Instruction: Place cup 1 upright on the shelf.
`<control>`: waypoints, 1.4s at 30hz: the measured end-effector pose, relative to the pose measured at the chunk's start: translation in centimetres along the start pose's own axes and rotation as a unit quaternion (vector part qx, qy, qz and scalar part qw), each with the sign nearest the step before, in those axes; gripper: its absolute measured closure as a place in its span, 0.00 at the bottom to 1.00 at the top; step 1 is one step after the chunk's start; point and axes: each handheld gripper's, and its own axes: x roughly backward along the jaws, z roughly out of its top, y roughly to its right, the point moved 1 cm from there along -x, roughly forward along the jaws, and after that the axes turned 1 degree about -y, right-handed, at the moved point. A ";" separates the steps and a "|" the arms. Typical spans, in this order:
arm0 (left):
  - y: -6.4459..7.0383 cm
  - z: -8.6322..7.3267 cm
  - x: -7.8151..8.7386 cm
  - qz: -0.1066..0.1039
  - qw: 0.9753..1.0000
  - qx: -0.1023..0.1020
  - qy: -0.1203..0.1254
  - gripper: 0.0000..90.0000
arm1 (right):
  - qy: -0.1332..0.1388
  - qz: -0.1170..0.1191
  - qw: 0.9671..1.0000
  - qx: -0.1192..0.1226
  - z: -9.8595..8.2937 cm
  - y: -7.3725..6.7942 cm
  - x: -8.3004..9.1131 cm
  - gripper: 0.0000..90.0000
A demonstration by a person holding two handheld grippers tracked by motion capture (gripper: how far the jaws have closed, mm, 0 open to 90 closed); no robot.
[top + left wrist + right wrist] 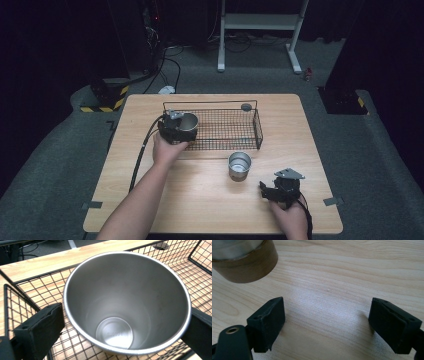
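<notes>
Steel cup [126, 302] sits clamped between the left tongs [176, 131] over the wire basket's [235, 142] left end, while the right tongs [274, 192] gape empty near the counter's [200, 195] front-right corner, beside a second cup [239, 165].

**What the views hide or cut off**

In the left gripper view, the steel cup [127, 302] hides much of the wire basket [30, 302] floor beneath it, and its outer wall cannot be seen. In the right gripper view, the second cup [244, 262] is cut off by the top edge above its brown base. Beyond the basket's far rim, a small dark round object [246, 106] is too small to identify.
</notes>
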 end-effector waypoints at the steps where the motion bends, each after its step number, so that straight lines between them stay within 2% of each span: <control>1: -0.1 0.0 0.1 -0.002 1.000 0.002 0.002 0.00 | 0.000 0.000 1.000 0.000 0.0 0.0 0.0 0.15; 8: -0.3 -0.5 0.8 -0.015 1.000 -0.002 -0.002 0.00 | 0.000 0.000 1.000 0.000 0.0 0.0 0.0 0.15; 22: -0.5 -1.8 3.1 -0.027 0.999 0.005 0.026 0.00 | 0.000 0.000 1.000 0.000 0.0 0.0 0.0 0.15; 28: -0.6 -2.3 4.1 -0.031 0.999 0.001 0.033 0.00 | 0.000 0.000 1.000 0.000 0.0 0.0 0.0 0.15; 42: -0.1 -4.9 6.2 -0.041 0.998 -0.011 0.043 0.01 | 0.000 0.000 1.000 0.000 0.0 0.0 0.0 0.15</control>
